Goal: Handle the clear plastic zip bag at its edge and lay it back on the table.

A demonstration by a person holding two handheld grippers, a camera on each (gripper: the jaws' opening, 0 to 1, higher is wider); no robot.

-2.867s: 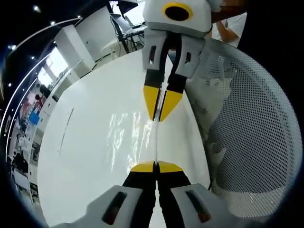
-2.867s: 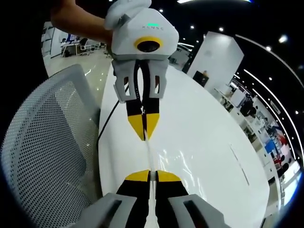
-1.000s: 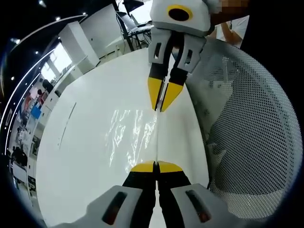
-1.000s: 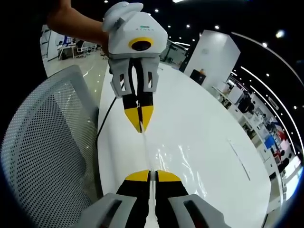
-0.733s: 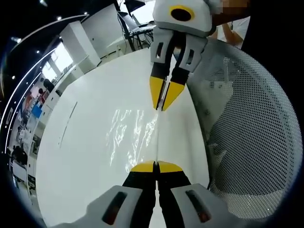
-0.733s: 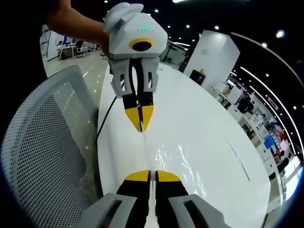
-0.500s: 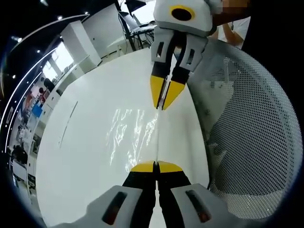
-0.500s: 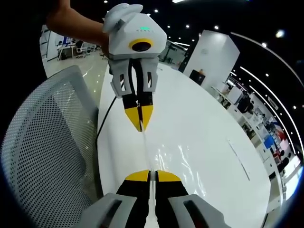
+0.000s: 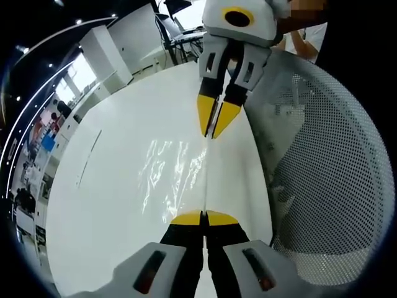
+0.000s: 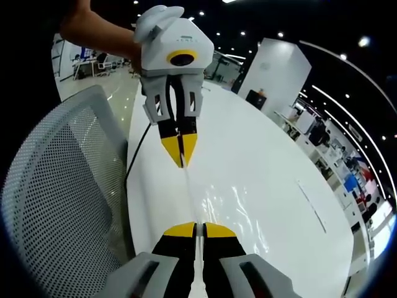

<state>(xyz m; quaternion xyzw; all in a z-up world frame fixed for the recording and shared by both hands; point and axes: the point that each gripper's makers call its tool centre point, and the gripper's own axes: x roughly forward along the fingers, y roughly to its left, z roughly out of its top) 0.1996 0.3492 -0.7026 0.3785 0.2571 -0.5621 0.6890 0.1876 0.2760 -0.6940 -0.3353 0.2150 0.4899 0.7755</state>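
The left hand-held gripper [image 9: 203, 217] and right hand-held gripper [image 9: 213, 131] each pinch the clear zip bag's [image 9: 170, 174] edge, stretched above the white counter [image 9: 111, 186], beside a mesh chair [image 9: 329, 174].

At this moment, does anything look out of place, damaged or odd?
Nothing stands out. The clear zip bag is stretched by one edge between the left gripper and the right gripper, both with jaws shut on it, above the white table. The film is wrinkled, with no visible tear. A mesh chair stands alongside.
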